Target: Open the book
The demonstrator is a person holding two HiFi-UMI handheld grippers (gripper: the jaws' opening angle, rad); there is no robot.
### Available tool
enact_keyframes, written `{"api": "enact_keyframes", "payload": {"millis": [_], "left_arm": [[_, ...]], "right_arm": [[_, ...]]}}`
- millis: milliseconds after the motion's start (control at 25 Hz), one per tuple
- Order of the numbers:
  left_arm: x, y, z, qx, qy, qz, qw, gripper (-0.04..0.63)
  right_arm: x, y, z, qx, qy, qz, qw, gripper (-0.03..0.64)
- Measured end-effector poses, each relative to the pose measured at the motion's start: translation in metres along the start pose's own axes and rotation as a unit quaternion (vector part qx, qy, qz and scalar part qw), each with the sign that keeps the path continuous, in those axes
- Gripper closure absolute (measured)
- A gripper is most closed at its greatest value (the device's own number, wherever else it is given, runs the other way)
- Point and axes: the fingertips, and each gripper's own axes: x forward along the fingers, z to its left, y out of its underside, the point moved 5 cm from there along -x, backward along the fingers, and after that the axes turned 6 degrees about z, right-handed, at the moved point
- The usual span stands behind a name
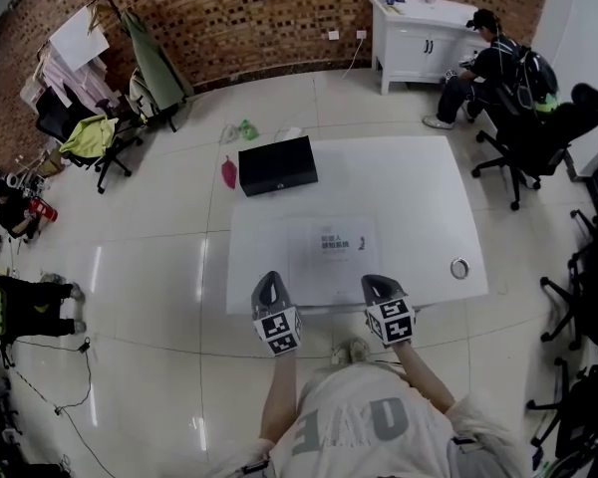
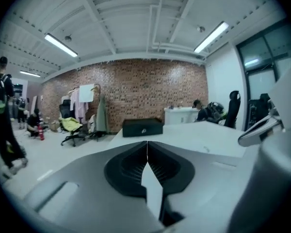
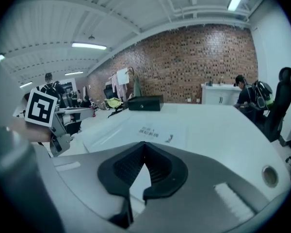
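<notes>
A thin white book [image 1: 341, 247] with dark print on its cover lies closed and flat on the white table [image 1: 419, 197], near the front edge. In the right gripper view the book [image 3: 155, 131] lies just beyond the jaws. My left gripper [image 1: 269, 279] hovers over the table's front edge, left of the book; its jaws meet with nothing between them [image 2: 147, 143]. My right gripper [image 1: 377, 282] hovers at the front edge by the book's right corner, jaws also shut and empty [image 3: 145, 143]. Neither gripper touches the book.
A black box [image 1: 277, 164] sits at the table's far left corner. A small ring [image 1: 459, 268] lies near the table's front right edge. A person [image 1: 483, 63] sits at the back right by a white cabinet [image 1: 419, 38] and an office chair [image 1: 538, 132].
</notes>
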Motion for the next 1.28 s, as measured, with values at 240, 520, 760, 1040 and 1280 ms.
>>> {"api": "enact_keyframes", "payload": {"millis": [240,520,760,1040,1280], "left_arm": [[-0.019,-0.074,-0.046,-0.005,0.126,-0.101,0.9868,0.578],[-0.046,-0.049,-0.093,0.013,0.221,-0.091,0.971,0.577],[-0.065,-0.03,-0.084,-0.012,0.234,-0.079,0.9689,0.577],[-0.153,-0.031,-0.062,-0.029,0.21,-0.137,0.9675,0.577],[-0.301,0.009,-0.092,-0.013,0.226,-0.197,0.9539,0.577]], "right_arm": [[-0.05,-0.071,0.014,0.016,-0.009,-0.139,0.99,0.612],[-0.1,-0.055,0.037,0.027,0.039,-0.181,0.982,0.612],[-0.127,-0.005,0.05,0.048,0.066,-0.151,0.985,0.612],[-0.178,0.032,0.1,0.011,0.068,-0.172,0.983,0.612],[-0.28,0.126,0.167,-0.009,0.067,-0.21,0.975,0.612]]}}
